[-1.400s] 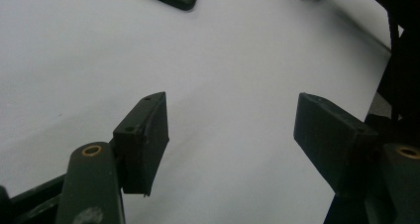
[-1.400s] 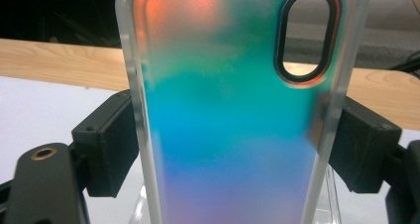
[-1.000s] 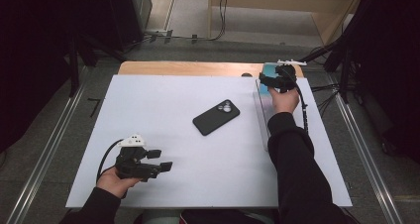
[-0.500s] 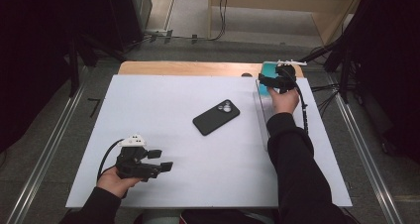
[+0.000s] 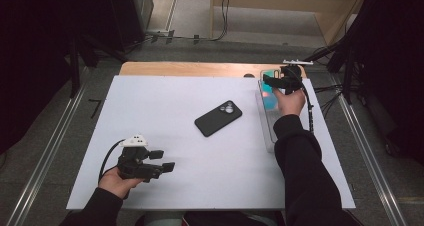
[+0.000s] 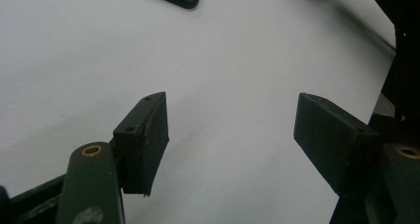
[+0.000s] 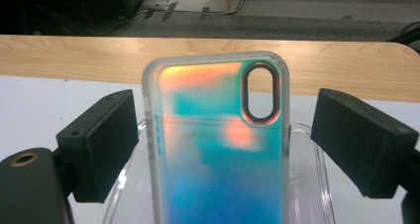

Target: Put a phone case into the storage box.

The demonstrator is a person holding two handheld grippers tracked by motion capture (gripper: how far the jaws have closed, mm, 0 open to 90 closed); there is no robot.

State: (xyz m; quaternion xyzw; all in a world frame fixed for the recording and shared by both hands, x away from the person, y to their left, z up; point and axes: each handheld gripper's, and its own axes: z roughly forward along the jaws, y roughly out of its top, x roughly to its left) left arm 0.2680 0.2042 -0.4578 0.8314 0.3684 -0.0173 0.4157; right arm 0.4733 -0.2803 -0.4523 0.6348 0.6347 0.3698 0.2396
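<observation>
At the far right of the white table top (image 5: pixel 165 116), right gripper (image 5: pixel 281 82) in the person's right hand (image 5: pixel 290 102), over the far end of a clear tray (image 5: pixel 266 117). In the right gripper view, jaws spread wide, one to each side of an iridescent phone case (image 7: pixel 218 144); a visible gap between the case and each jaw, so nothing gripped. Case upright in the tray, teal, blue and orange, oval camera opening at upper right. Beyond it, a wooden edge strip (image 7: pixel 99 55) of the table.

Near the table's middle, a black phone (image 5: pixel 218 118) lying flat, camera cluster up, well apart from both grippers.

At the near left, left gripper (image 5: pixel 162 161) in the left hand (image 5: pixel 117 182), low over bare table. In the left gripper view, jaws wide apart, nothing between; a corner of the black phone at the upper edge.
</observation>
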